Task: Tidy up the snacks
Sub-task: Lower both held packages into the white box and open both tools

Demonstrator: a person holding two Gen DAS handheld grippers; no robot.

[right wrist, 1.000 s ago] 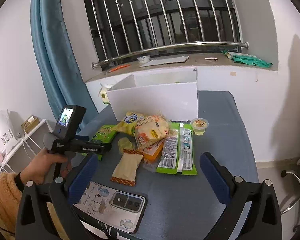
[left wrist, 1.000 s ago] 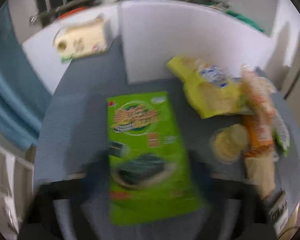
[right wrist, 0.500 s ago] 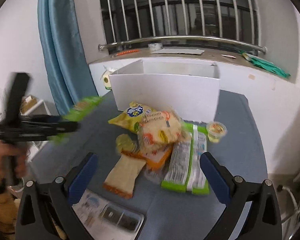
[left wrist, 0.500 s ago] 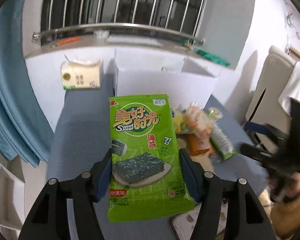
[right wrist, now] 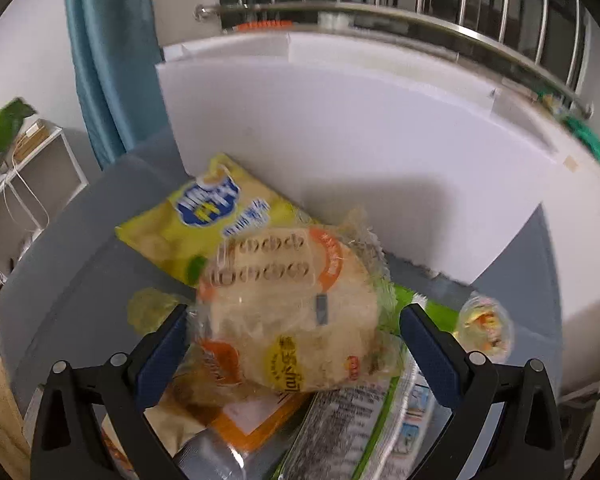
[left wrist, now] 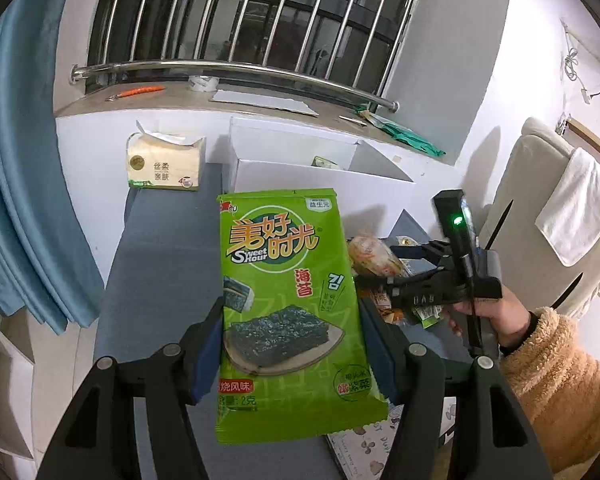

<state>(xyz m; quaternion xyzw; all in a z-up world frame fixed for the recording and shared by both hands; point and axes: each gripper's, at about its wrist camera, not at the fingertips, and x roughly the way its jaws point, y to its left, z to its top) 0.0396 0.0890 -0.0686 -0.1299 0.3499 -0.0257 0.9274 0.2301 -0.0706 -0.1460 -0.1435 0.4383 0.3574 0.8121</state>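
Clamping a green seaweed packet (left wrist: 288,312) between its blue pads, the left gripper (left wrist: 290,354) holds it above the grey table (left wrist: 160,264), short of the white box (left wrist: 320,178). The right gripper (right wrist: 294,346), jaws apart, straddles a round clear-wrapped snack (right wrist: 296,320) atop the pile without pressing it.

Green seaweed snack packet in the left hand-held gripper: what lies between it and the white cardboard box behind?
Only bare grey tabletop between packet and box, in the left wrist view.
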